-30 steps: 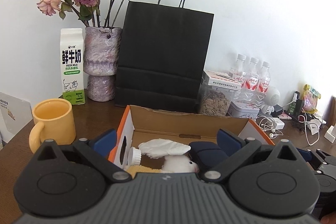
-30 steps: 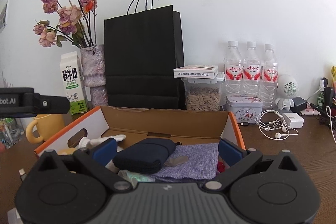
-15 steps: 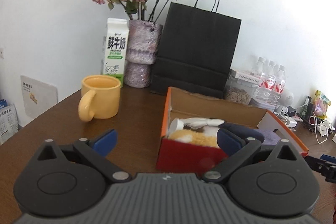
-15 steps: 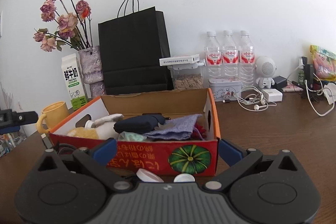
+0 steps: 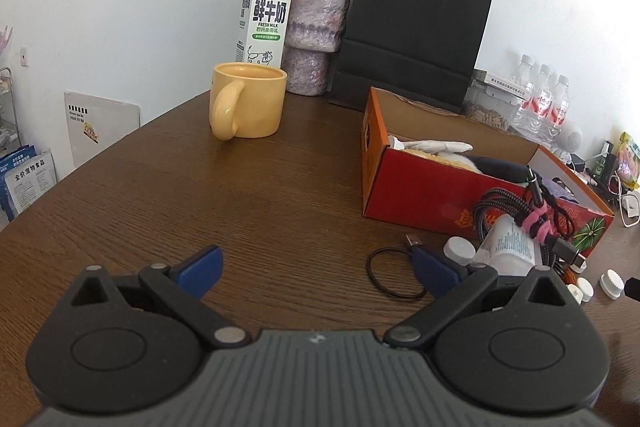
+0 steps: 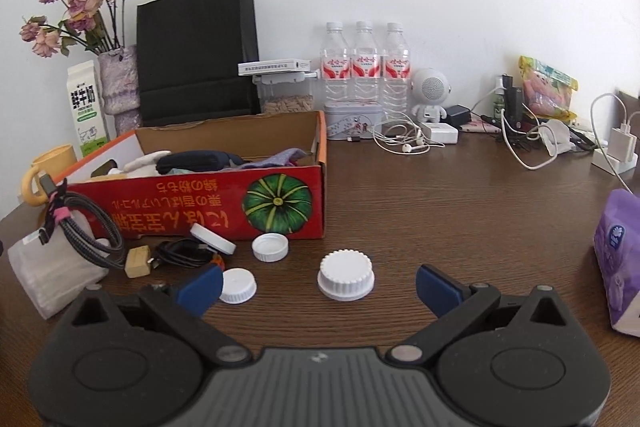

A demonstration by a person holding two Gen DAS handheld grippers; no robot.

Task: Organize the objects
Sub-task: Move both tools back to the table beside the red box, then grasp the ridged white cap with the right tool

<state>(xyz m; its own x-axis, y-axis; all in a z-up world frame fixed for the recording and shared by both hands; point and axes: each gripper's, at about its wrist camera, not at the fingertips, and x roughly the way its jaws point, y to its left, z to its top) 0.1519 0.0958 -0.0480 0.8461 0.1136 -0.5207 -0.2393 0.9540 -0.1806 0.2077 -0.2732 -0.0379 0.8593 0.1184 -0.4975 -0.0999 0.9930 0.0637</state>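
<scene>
Hovering low over the surface (image 5: 280, 187), both hand-held grippers, left (image 5: 318, 269) and right (image 6: 319, 281), gape empty; 4 white caps (image 6: 346, 275) and cables (image 6: 92, 227) lie before the red box (image 6: 200, 207).

a dark wooden table (image 6: 440, 211) is carrying a red cardboard box (image 6: 208, 205), with white caps (image 6: 346, 275) lying loose before it beside a coiled cable (image 6: 90, 227). a yellow mug (image 5: 246, 105), milk carton (image 5: 266, 15), vase (image 5: 316, 35) and black paper bag (image 5: 412, 27) are standing behind.
</scene>
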